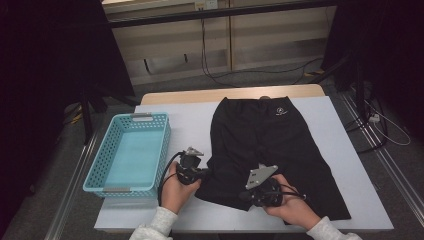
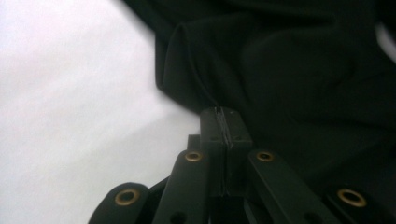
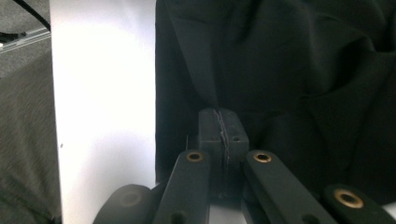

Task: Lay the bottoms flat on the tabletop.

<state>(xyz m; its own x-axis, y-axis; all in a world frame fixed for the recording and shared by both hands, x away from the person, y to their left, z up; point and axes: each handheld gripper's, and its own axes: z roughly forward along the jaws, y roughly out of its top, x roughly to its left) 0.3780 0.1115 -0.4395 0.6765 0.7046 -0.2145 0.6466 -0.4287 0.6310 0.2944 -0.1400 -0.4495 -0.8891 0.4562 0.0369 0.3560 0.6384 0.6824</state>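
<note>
Black shorts (image 1: 270,145): spread flat on table (image 1: 190,120).
Left hand-held gripper (image 1: 204,171): clenched on shorts' near-left hem.
Right hand-held gripper (image 1: 243,195): clenched on near hem.
Basket (image 1: 95,175): turquoise, left of shorts.

Small white logo on black shorts (image 1: 270,145), perhaps lettering, unreadable

One pair of black shorts (image 1: 270,150) lies on the table, also seen as dark cloth in the left gripper view (image 2: 299,70) and the right gripper view (image 3: 289,65). One blue basket (image 1: 162,145). One white table top (image 1: 190,120). Two grippers: one left gripper (image 1: 202,172), (image 2: 224,126), one right gripper (image 1: 245,195), (image 3: 222,126). Two hands, one left hand (image 1: 175,192) and one right hand (image 1: 292,205). One small white logo (image 1: 281,111) on the shorts.
</note>
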